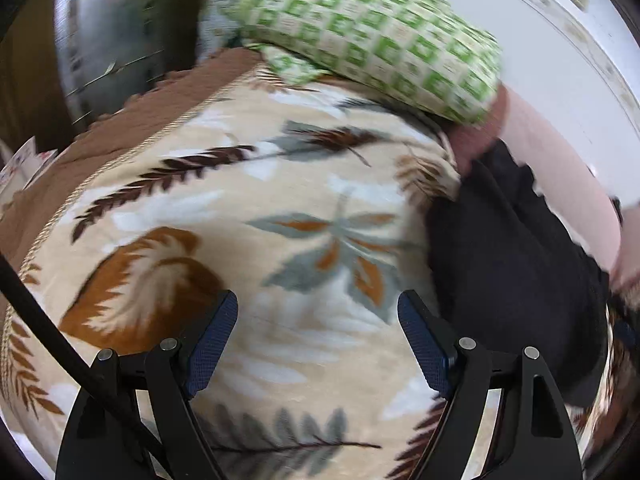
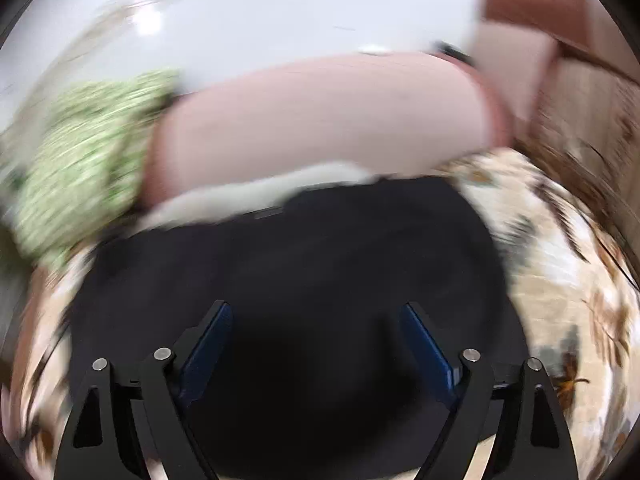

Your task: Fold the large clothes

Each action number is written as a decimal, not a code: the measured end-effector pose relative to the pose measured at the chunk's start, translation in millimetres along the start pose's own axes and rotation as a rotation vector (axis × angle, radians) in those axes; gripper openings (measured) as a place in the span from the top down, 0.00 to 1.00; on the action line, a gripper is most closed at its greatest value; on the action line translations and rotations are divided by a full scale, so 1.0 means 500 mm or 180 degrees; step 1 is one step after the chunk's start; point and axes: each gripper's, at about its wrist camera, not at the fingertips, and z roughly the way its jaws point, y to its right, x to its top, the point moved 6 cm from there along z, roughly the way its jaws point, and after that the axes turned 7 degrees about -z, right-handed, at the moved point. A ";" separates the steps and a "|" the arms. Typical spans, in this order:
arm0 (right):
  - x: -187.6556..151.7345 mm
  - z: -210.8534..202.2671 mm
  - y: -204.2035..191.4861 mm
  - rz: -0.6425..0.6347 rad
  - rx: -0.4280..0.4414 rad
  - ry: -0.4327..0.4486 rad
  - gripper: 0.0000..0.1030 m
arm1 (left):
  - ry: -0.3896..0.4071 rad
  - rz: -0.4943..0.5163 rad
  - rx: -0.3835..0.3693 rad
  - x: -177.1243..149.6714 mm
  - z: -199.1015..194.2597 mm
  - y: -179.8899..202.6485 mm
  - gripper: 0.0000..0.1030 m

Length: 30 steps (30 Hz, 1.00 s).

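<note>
Left gripper (image 1: pixel 318 344) above leaf-print blanket (image 1: pixel 248 216), jaws apart, empty. Right gripper (image 2: pixel 318 344) above black garment (image 2: pixel 304 264), jaws apart; frame blurred.

A home bedroom: a bed spread with a cream fleece blanket (image 1: pixel 248 208) printed with brown and grey leaves, a green-checked pillow (image 1: pixel 372 36) at twelve o'clock, a pink pillow (image 2: pixel 320 120) beside it, against a white wall (image 1: pixel 520 48).
</note>
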 end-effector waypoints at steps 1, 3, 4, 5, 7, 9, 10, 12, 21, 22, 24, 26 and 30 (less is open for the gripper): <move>-0.010 -0.004 -0.049 -0.0133 0.0174 -0.0049 0.22 | 0.0001 -0.0039 0.0013 0.004 -0.001 -0.010 0.21; -0.032 0.008 -0.149 -0.0333 0.0574 -0.0229 0.35 | -0.0009 -0.0133 0.0022 0.013 -0.002 -0.031 0.21; -0.044 0.023 -0.201 -0.0418 0.0719 -0.0336 0.41 | -0.0011 -0.0159 0.0017 0.015 -0.003 -0.036 0.21; -0.050 0.035 -0.228 -0.0474 0.0762 -0.0372 0.47 | -0.0010 -0.0184 0.0008 0.017 -0.005 -0.042 0.21; -0.055 0.069 -0.289 -0.0614 0.0693 -0.0346 0.48 | 0.0008 -0.0194 -0.0009 0.023 -0.009 -0.046 0.21; -0.048 0.096 -0.312 -0.0689 0.0523 -0.0291 0.42 | 0.0041 -0.0176 0.0007 0.028 -0.013 -0.048 0.21; -0.043 0.113 -0.319 -0.0712 0.0478 -0.0290 0.40 | 0.0050 -0.0174 0.0018 0.030 -0.013 -0.048 0.21; -0.034 0.143 -0.320 -0.0729 0.0411 -0.0352 0.35 | 0.0044 -0.0189 0.0026 0.034 -0.013 -0.052 0.21; -0.080 0.043 -0.432 -0.1541 0.0418 -0.0094 0.22 | 0.0117 -0.0397 0.0049 0.057 -0.029 -0.093 0.21; -0.095 0.041 -0.452 -0.1691 0.0391 -0.0063 0.20 | 0.0135 -0.0422 0.0068 0.060 -0.031 -0.099 0.21; -0.123 0.050 -0.488 -0.1948 0.0274 -0.0011 0.19 | 0.0147 -0.0491 0.0091 0.065 -0.033 -0.111 0.21; -0.145 0.077 -0.510 -0.2097 0.0121 -0.0035 0.19 | 0.0127 -0.0530 0.0073 0.066 -0.033 -0.118 0.21; -0.132 0.093 -0.503 -0.2128 -0.0062 -0.0047 0.68 | 0.0092 -0.0472 0.0051 0.065 -0.031 -0.111 0.21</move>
